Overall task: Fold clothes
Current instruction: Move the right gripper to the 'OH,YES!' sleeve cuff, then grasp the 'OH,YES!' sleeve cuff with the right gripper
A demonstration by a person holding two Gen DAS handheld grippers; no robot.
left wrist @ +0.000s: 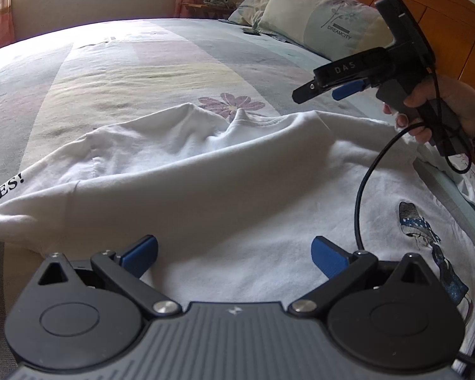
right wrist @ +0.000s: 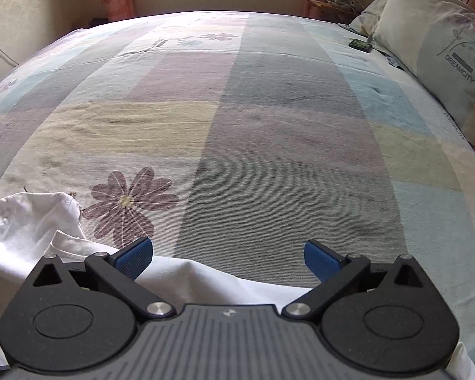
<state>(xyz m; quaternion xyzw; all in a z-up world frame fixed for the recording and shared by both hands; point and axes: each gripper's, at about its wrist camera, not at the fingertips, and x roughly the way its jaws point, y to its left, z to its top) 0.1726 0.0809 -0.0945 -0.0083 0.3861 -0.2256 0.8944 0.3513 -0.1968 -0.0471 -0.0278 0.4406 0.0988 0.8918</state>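
Lying crosswise on the bed [left wrist: 117, 72], the white T-shirt [left wrist: 224, 183] runs its long axis from left to right in the left wrist view: at the far left a sleeve end printed with "YES!" [left wrist: 6, 193] trails toward the edge of the picture, the ribbed collar [left wrist: 243, 120] sits at the far middle next to a purple flower on the sheet, and at the right a printed figure in a blue headscarf [left wrist: 427, 237] marks the chest. One side of the shirt already seems turned in over the body, forming a long soft ridge from lower left to upper right. The left tool [left wrist: 234, 253] hangs low over the near part of the cloth with its blue pads spread wide and nothing between them; the fabric lies directly ahead of it and just below. Further right and higher, the right tool [left wrist: 326, 90] is held by a hand [left wrist: 446, 110] clear above the shirt's far right shoulder; its own camera shows its pads wide apart and empty, with only the shirt's edge [right wrist: 205, 278] beneath them and bare sheet beyond. The left tool looks the nearer to the cloth, so the next pinch probably falls to it, working along the ridge.
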